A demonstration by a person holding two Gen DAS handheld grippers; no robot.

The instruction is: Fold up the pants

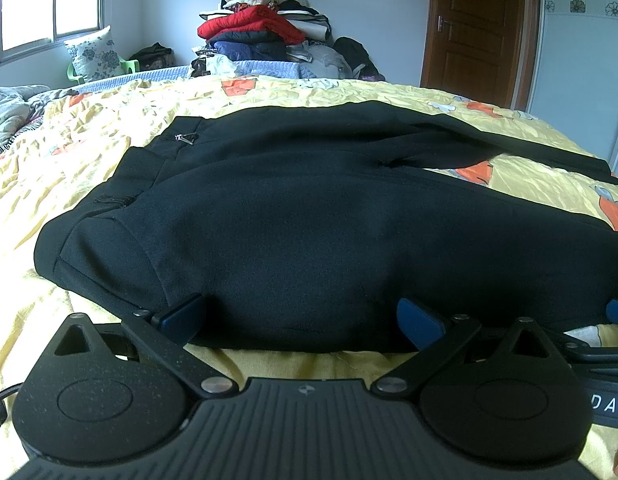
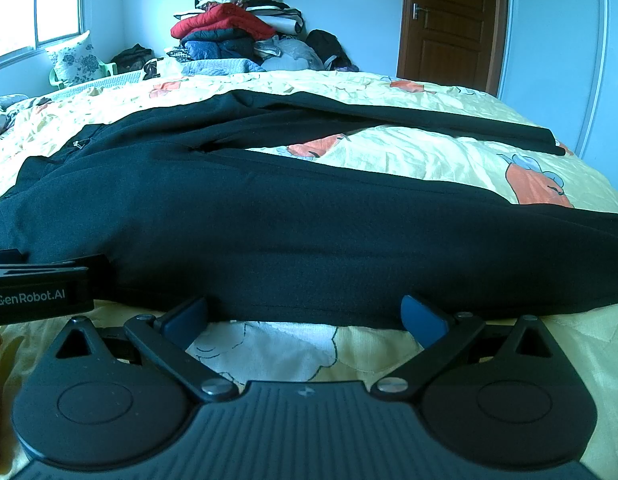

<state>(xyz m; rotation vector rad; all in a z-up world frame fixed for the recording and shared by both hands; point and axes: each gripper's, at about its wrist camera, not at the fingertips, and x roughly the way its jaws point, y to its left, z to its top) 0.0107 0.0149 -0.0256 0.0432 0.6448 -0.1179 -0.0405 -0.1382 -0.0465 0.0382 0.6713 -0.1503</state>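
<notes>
Black pants [image 1: 309, 220] — flat on bedspread [image 1: 89, 140]

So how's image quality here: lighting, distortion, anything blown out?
Left wrist view: strong fisheye bend at the door, window overexposed, pants so dark that folds barely read, bluish cast. Right wrist view: same curvature, window blown out, pants underexposed, bedspread well lit.

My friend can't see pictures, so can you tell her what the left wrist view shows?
Black pants lie spread flat on a yellow bedspread, with the left tool open at their near edge. Behind the bed are a pile of clothes, a window and a brown door.
</notes>
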